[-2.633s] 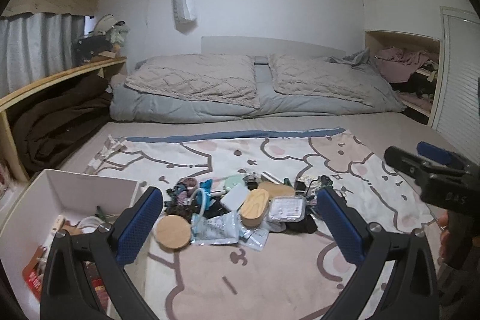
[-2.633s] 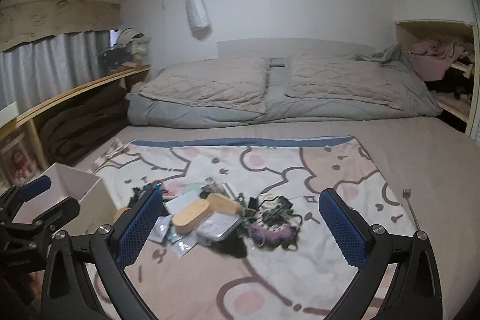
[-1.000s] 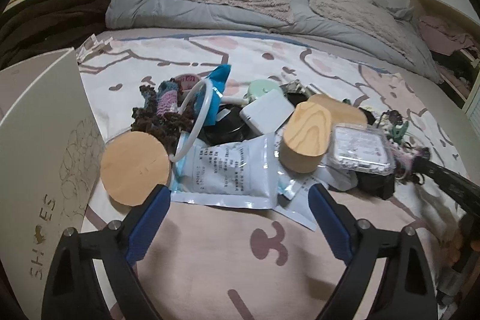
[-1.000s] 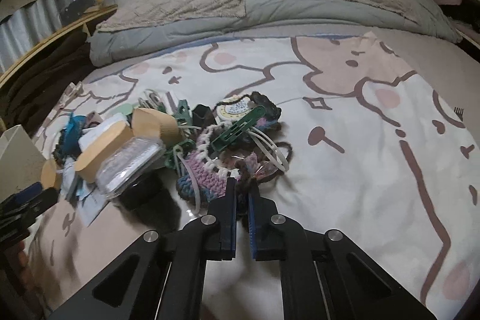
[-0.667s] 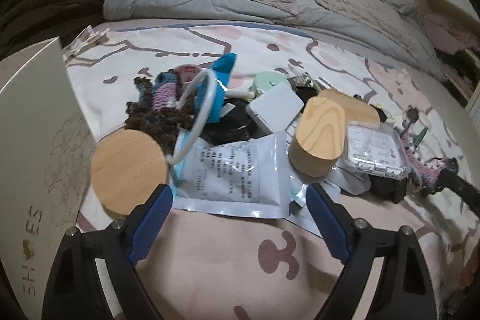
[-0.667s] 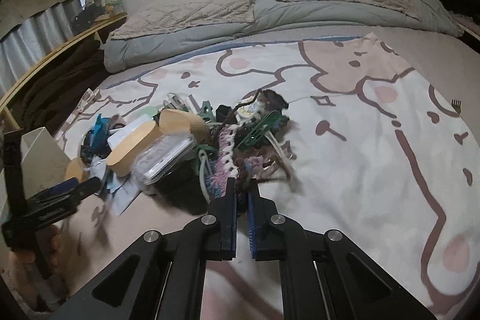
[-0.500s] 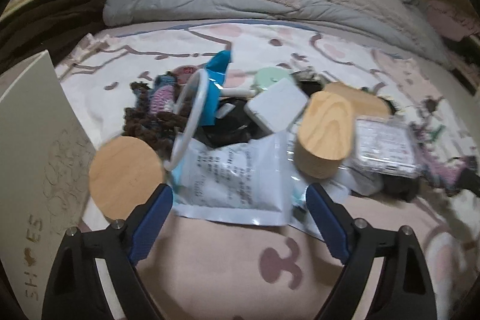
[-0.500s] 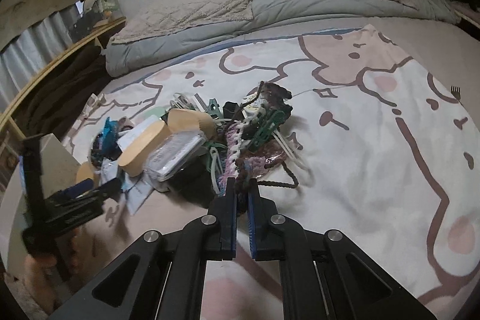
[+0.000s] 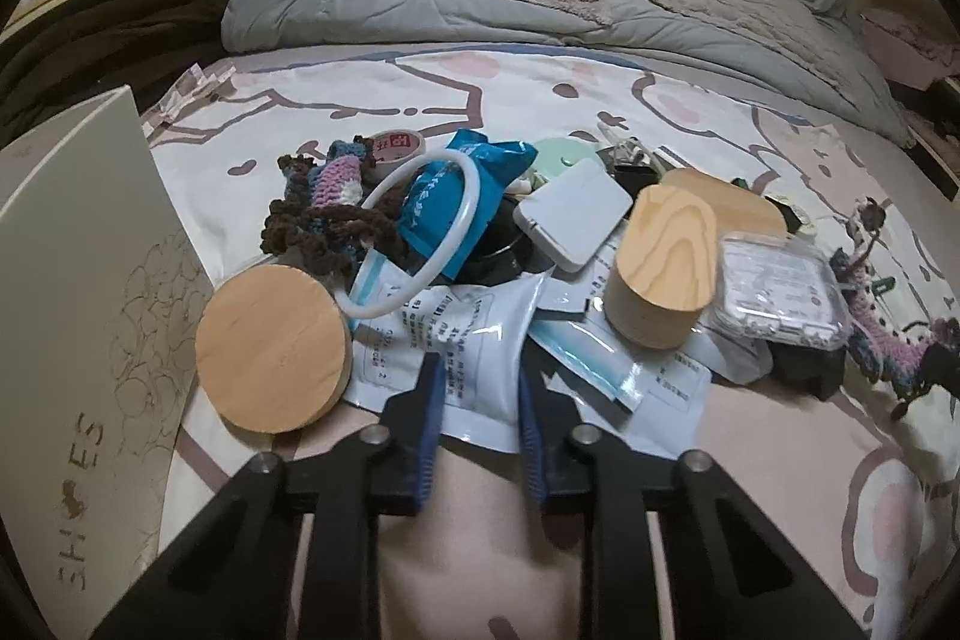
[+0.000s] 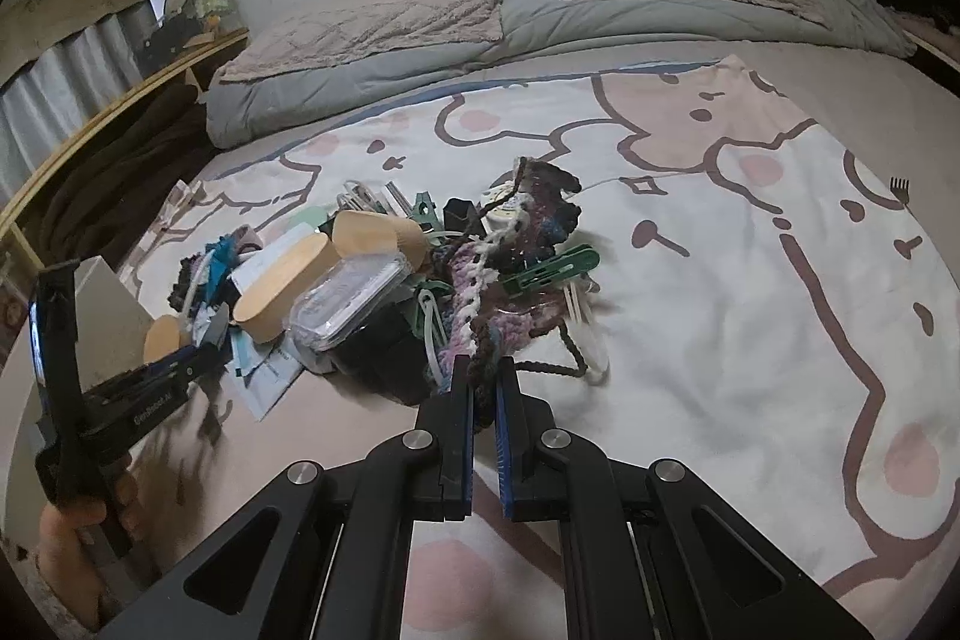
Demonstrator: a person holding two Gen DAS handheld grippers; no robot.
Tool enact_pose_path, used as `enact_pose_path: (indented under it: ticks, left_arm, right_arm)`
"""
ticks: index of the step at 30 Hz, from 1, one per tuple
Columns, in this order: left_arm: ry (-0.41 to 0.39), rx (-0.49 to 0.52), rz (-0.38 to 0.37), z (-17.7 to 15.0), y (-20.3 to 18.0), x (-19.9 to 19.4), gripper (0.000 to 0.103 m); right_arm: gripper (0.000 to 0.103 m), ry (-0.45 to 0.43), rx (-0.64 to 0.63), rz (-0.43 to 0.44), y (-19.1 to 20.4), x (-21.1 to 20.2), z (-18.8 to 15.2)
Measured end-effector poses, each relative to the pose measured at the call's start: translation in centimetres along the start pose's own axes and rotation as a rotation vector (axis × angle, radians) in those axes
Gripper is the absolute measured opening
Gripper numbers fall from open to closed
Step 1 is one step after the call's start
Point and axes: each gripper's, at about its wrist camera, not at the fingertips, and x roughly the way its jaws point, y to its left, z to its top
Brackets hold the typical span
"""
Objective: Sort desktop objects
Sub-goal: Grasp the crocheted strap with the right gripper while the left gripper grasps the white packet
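Desktop objects (image 9: 540, 250) heaped right ahead of both tools, on the cartoon blanket (image 10: 720, 280) spread over the bed, no desk anywhere.

Looks like the pick-up step, two grabs at once:
- left tool (image 9: 480, 388): closing down narrow on the near edge of the white pouch (image 9: 474, 334), pouch pinched between the pads and lying flat on the blanket
- right tool (image 10: 483, 388): clamped tight on the purple-brown crochet piece (image 10: 480, 316), with a green clothes peg (image 10: 552, 271) clipped on just beyond the tips

Next move, best guess: lift the pouch clear and swing it left to the white box (image 9: 90, 310) standing just beside the left tool. Needs care, since a white ring (image 9: 420, 232) and a blue packet (image 9: 444, 202) lean on the pouch's far end and a round wooden lid (image 9: 273, 346) sits touching its left side, so likely to drag along. Same worry with the crochet: tangled with cords and the peg, so probably better peeled up slowly.

Readable stuff:
- "SHOES" down the box side, with a little heart in place of the O
- rows of small dark print on the pouch, too tiny to read
- red characters on the tape roll (image 9: 396, 145) beyond the pile, not legible
- white lettering on the blue packet, unreadable too
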Motion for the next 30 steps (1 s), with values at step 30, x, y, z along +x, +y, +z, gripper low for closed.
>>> enact_pose_path:
  ticks: [30]
  left_arm:
    - [-0.066,-0.064,-0.138,-6.7,1.1,-12.2,0.011]
  right_arm:
    - [0.007,-0.173,0.037,0.107,0.4,-8.7,-2.5]
